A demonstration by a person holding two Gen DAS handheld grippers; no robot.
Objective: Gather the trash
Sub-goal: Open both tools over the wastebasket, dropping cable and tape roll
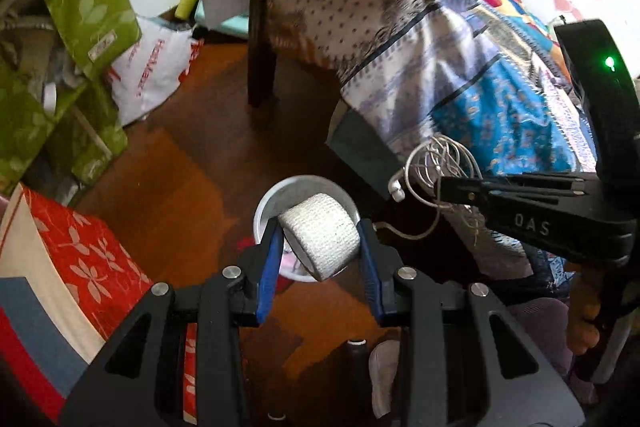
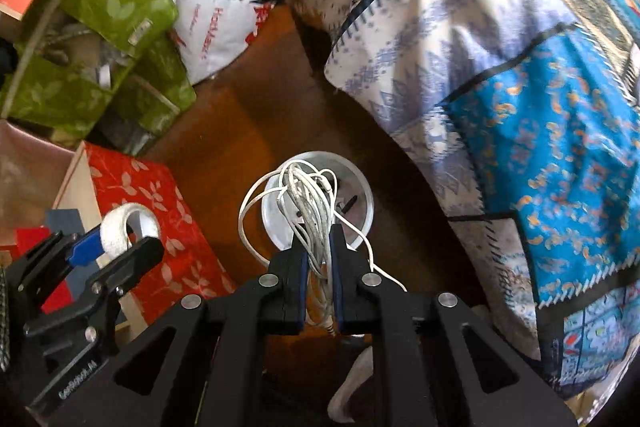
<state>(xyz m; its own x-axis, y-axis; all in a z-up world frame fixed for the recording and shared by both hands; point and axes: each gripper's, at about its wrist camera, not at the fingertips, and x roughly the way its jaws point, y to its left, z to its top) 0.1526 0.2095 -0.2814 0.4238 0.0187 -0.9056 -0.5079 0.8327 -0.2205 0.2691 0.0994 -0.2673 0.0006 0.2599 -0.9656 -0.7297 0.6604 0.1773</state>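
Note:
My left gripper (image 1: 320, 231) is shut on a white bandage roll (image 1: 320, 237) and holds it above a white round bin (image 1: 280, 193) on the wooden floor. My right gripper (image 2: 318, 231) is shut on a tangled white cable (image 2: 306, 199), also above the bin (image 2: 362, 199). In the left wrist view the right gripper (image 1: 442, 189) sits to the right of the bin with the cable (image 1: 436, 163) bunched at its tips. In the right wrist view the left gripper (image 2: 116, 245) is at lower left with the roll (image 2: 120, 227).
A bed with a patterned quilt (image 1: 420, 39) fills the right side. Green fabric boxes (image 1: 80, 7) and a white plastic bag (image 1: 152, 71) stand at the left. A red floral box (image 1: 80, 251) sits at lower left. A dark chair leg (image 1: 260, 51) stands beyond the bin.

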